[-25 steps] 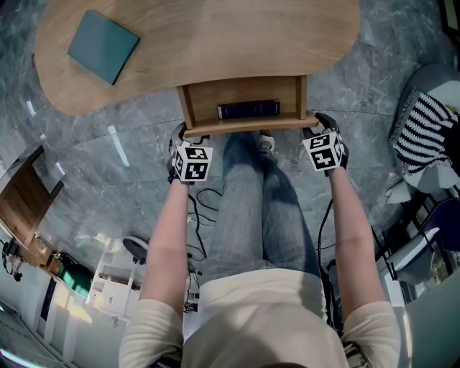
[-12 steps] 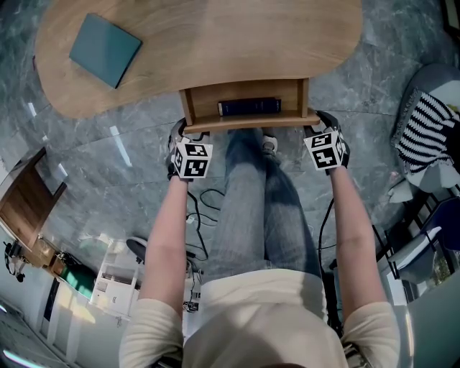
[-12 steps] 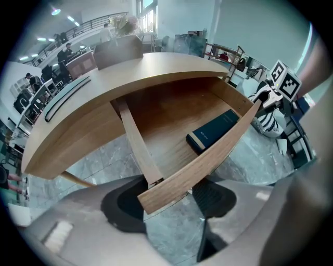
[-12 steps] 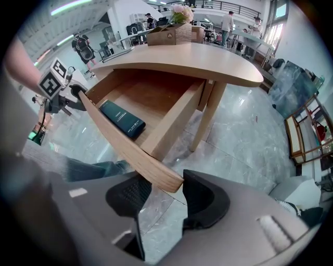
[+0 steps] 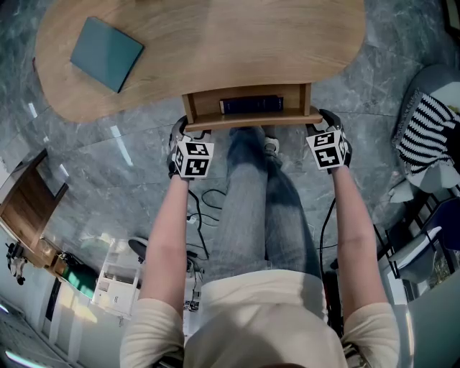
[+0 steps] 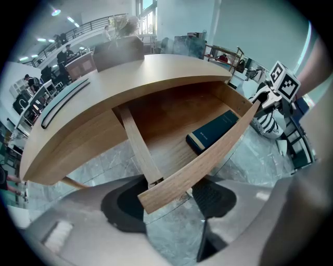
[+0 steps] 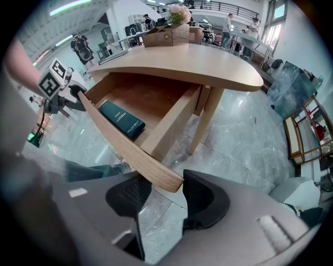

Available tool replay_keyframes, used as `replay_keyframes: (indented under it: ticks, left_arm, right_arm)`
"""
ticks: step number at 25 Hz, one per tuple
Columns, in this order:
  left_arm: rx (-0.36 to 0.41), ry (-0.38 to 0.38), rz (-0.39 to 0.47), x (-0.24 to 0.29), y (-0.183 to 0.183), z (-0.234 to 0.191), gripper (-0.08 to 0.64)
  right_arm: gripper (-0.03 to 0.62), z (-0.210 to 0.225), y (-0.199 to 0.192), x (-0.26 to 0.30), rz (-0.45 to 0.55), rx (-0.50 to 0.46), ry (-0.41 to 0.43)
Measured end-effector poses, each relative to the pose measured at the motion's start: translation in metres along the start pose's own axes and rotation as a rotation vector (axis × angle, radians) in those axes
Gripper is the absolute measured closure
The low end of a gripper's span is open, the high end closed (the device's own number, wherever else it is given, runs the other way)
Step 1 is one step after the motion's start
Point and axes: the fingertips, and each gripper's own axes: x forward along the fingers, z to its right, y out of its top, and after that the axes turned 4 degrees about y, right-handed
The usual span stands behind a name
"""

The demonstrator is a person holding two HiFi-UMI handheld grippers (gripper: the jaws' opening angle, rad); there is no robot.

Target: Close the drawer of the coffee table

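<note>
As the drawer point(image 5: 248, 120), part-open at upper centre of the head view, is judged rigid, light and free-sliding, an even push at both front-panel ends is advised, where left gripper point(image 6: 169, 200) and right gripper point(image 7: 166, 195) are set astride it, jaws spread, unclenched.

Bystanders on and around a grey marble floor point(image 5: 122, 144)

A teal book point(image 5: 108, 44) lies flat at the upper left of the head view. A dark blue book point(image 5: 250, 105) lies on its side with its spine toward the camera. A black-and-white striped cloth point(image 5: 425, 129) sits at the right edge. At lower left stands a white shelf unit point(image 5: 115, 280), and above it a dark wooden cabinet point(image 5: 25, 201). Black cables point(image 5: 205, 208) trail across the floor. In the right gripper view, pink flowers point(image 7: 179, 13) stand in a box far off.
</note>
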Motion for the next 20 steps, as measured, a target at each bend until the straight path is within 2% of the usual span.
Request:
replay_keyframes:
  ticks: [20]
  left_arm:
    - [-0.034,0.014,0.028,0.009,0.038,-0.021,0.293]
  right_arm:
    - [0.405,0.025,0.038,0.002,0.026,-0.007,-0.017]
